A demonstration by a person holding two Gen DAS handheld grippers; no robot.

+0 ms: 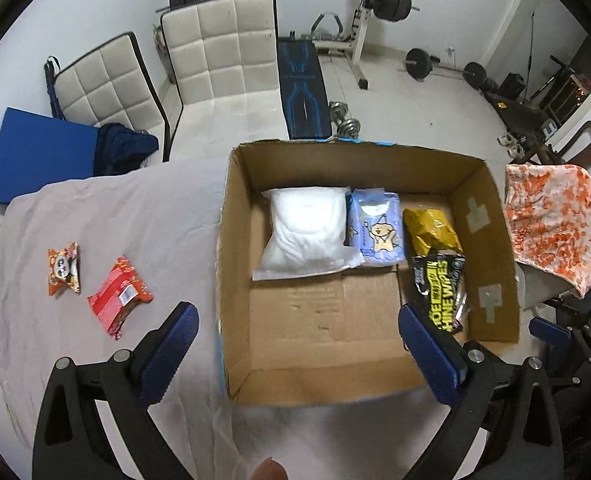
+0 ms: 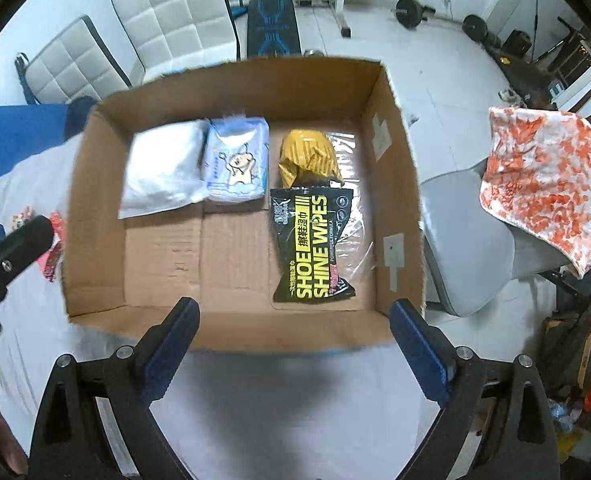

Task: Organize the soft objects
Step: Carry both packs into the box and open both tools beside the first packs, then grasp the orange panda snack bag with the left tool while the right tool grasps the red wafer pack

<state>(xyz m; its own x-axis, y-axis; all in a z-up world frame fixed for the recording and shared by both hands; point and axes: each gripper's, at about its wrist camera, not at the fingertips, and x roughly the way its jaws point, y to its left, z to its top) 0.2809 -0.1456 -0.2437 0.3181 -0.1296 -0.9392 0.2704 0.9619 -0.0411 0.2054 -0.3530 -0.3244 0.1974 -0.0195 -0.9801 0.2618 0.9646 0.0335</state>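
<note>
A pale grey cloth (image 1: 107, 216) is covering the worktop, and an open cardboard box (image 1: 237, 240) is sitting on it in a room doubling as a home gym: two quilted white chairs (image 1: 219, 52), a barbell rack (image 1: 365, 4), a weight bench (image 1: 303, 92) and dumbbells (image 1: 345, 118) are standing on the tiled floor beyond, and an orange-patterned towel (image 2: 547, 184) is draping over a grey seat beside the box. Inside the box, a white soft pack (image 1: 307, 232), a light blue tissue pack (image 1: 375, 232), a yellow pouch (image 1: 431, 230) and a black shoe shine wipes pack (image 2: 311, 244) are lying along the far and right-hand parts of the floor. Two red snack packets (image 1: 95, 280) are lying on the cloth well left of the box. The left gripper (image 1: 299, 344) is hovering over the box's near left corner, jaws wide apart and empty; the right gripper (image 2: 295, 344) is hanging over the near wall, jaws likewise spread, with the wipes pack just beyond them.
</note>
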